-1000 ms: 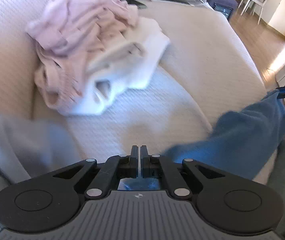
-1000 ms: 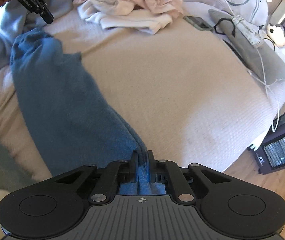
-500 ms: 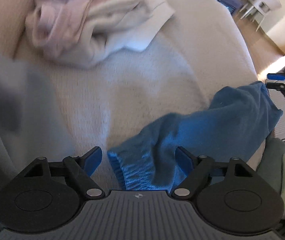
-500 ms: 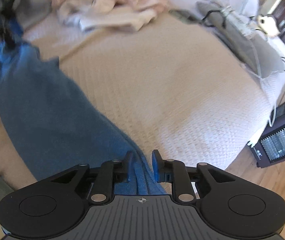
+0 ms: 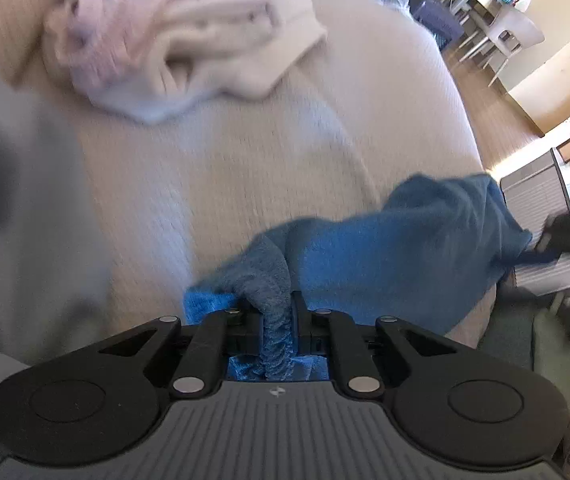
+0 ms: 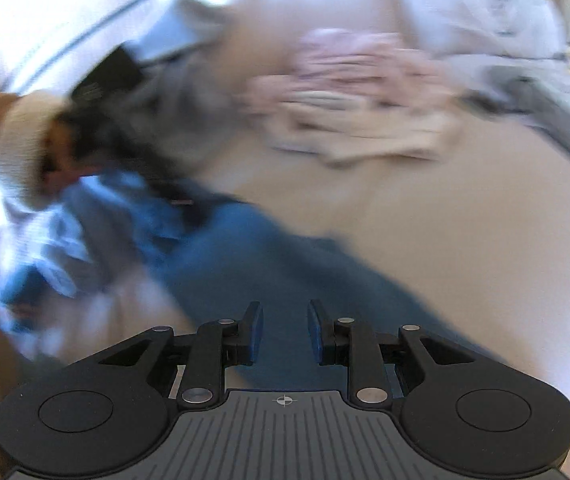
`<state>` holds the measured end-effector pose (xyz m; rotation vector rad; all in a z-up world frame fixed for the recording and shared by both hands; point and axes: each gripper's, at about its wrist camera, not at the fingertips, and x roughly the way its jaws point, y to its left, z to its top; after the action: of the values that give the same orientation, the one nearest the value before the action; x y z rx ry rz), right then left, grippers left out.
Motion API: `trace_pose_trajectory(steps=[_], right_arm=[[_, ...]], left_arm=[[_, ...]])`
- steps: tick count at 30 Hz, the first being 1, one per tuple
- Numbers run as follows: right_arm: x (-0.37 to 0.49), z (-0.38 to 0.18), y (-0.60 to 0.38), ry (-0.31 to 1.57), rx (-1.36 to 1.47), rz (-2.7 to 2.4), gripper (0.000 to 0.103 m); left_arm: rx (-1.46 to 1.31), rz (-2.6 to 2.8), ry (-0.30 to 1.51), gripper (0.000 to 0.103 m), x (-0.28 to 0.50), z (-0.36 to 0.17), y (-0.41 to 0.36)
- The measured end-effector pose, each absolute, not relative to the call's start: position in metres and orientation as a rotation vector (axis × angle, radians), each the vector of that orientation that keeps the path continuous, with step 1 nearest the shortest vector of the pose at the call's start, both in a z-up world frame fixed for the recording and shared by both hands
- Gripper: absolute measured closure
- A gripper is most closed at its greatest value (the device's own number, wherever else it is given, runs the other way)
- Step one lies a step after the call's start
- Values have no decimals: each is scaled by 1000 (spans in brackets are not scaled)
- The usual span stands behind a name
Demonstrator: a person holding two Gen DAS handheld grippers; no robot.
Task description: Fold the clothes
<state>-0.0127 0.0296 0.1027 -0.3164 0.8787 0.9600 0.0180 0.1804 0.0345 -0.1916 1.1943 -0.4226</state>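
Gripper-wise, my left gripper is clamped on the blue garment lying across the bed, while my right gripper hangs parted above it, holding nothing. Folding has barely begun, and the pink-and-white pile beyond the garment waits untouched.

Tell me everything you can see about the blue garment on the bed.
The blue garment is a soft, fleecy knit with a ribbed, gathered edge. It lies stretched in a rumpled band across the cream bedspread. The left gripper is shut on a bunched fold at its ribbed end. In the blurred right wrist view the cloth runs under the right gripper, whose pads stand apart, not pressing it.
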Motion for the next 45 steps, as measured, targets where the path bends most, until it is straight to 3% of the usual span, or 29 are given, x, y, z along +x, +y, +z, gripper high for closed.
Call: trace_pose_trajectory(steps=[3, 8, 10, 13, 16, 21, 24, 27, 29, 31, 32, 36, 45], right_arm=[[-23, 87, 83, 852, -388, 1057, 78], [-36, 63, 139, 798, -487, 1102, 63], [-45, 60, 149, 769, -537, 1118, 59], [-60, 58, 160, 715, -625, 1136, 52], [-69, 54, 168, 678, -694, 1133, 40], [-75, 38, 181, 647, -817, 1116, 40], [-77, 28, 191, 636, -860, 1123, 40], [-78, 17, 201, 641, -898, 1109, 48], [-74, 15, 199, 642, -886, 1084, 61], [-68, 18, 193, 650, -845, 1062, 90], [-64, 23, 187, 661, -800, 1057, 94], [-50, 49, 160, 700, -604, 1046, 95], [-37, 78, 136, 744, -373, 1002, 95]], left_arm=[[-197, -401, 1179, 92, 20, 41, 187], [-219, -398, 1182, 92, 9, 44, 199], [-220, -382, 1199, 86, 6, 38, 201], [-244, -351, 1212, 60, -1, 29, 206], [-248, -318, 1224, 59, -7, 17, 208], [-265, -308, 1211, 55, -13, 20, 212], [-248, -293, 1236, 47, -15, 19, 212], [-218, -283, 1250, 37, -13, 13, 207], [-222, -291, 1252, 34, -14, 14, 206], [-238, -298, 1253, 32, -16, 18, 208], [-253, -299, 1253, 30, -17, 21, 210], [-368, -328, 1219, 14, -22, 37, 211], [-467, -299, 1217, 5, -29, 41, 210]])
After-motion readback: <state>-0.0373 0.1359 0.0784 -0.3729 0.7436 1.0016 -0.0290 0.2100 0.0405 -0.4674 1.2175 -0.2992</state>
